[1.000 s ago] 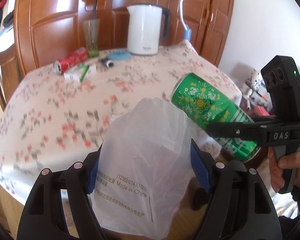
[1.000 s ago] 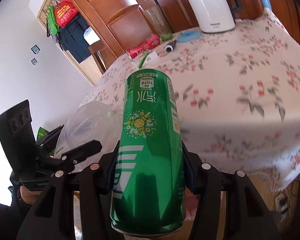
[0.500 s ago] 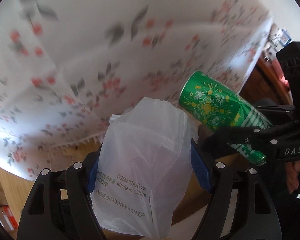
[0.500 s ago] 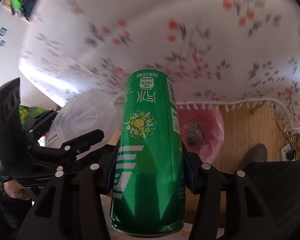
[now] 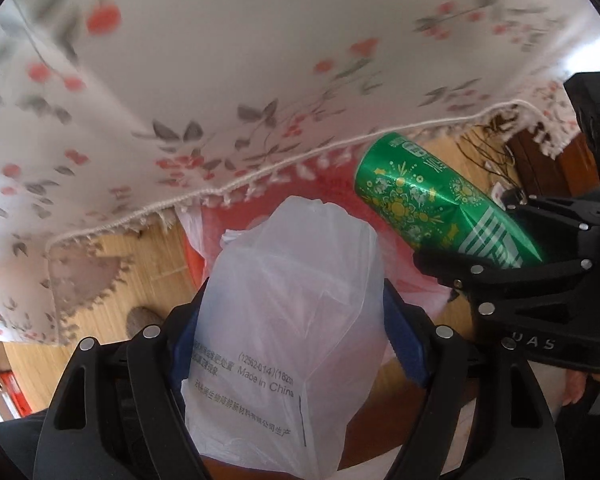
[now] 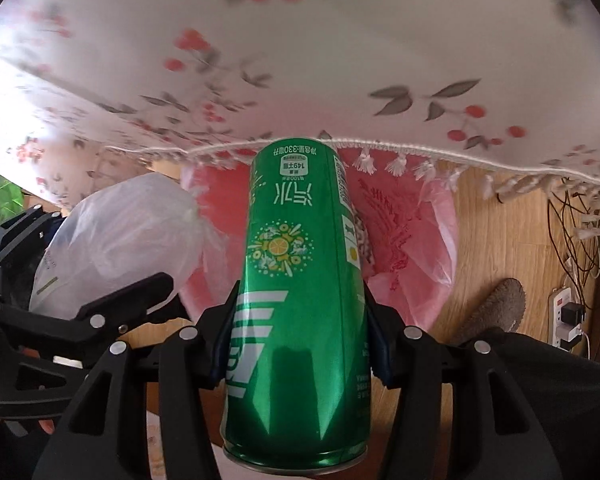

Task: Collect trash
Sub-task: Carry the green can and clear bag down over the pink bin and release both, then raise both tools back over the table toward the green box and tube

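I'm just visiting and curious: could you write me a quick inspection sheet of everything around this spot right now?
Surface: wooden floor below the fringed floral tablecloth.
Job's things: green can and white plastic bag, both above the pink-lined bin.
Clutter: nothing seen.
Grippers: right hand-held gripper clamps the can; left hand-held gripper has the bag between its jaws, which are opening.
Cables: tangled cords and a power strip on the floor, right of the bin in the right wrist view.
Surroundings: a slippered foot near the bin.
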A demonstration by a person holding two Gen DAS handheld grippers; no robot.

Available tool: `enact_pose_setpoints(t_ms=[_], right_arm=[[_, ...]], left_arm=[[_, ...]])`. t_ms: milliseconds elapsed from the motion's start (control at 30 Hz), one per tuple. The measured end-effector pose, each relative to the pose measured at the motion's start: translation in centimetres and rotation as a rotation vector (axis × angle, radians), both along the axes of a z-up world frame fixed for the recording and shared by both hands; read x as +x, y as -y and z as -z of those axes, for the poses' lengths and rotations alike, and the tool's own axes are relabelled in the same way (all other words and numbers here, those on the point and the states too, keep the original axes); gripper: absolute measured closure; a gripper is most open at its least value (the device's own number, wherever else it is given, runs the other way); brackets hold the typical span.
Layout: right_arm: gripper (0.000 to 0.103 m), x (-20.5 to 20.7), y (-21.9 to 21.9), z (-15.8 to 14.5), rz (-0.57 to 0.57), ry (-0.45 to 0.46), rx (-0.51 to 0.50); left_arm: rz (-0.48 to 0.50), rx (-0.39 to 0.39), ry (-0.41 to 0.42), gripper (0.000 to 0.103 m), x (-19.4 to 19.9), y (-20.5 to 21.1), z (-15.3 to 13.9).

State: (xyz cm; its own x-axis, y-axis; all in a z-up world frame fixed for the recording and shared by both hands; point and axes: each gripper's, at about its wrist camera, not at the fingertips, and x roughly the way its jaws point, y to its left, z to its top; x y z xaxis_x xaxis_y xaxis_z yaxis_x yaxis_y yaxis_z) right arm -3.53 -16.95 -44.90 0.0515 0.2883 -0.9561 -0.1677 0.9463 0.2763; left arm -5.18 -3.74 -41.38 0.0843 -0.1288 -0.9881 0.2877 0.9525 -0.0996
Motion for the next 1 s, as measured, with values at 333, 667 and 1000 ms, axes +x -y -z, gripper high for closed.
enact_pose_setpoints(t_ms=[333,667,1000], right_arm=[[0.02,1.6,1.5,3.5,0.039,-0.006,-0.061],[0.015,-1.5,3.0,-3.9,0.0,0.108,-0.032],[0.005,-7.0,4.9,-29.1,-0.049,0.597,0.044]], left_arm=[[-0.082,-0.023,-0.072,0.006,1.8,-1.4,4.1],[-0.078,-0.167,-0.068,0.006,-1.1,-1.0,-1.7],[-0.008,-0.292,0.355,0.006,-6.4,-3.0,-28.5]])
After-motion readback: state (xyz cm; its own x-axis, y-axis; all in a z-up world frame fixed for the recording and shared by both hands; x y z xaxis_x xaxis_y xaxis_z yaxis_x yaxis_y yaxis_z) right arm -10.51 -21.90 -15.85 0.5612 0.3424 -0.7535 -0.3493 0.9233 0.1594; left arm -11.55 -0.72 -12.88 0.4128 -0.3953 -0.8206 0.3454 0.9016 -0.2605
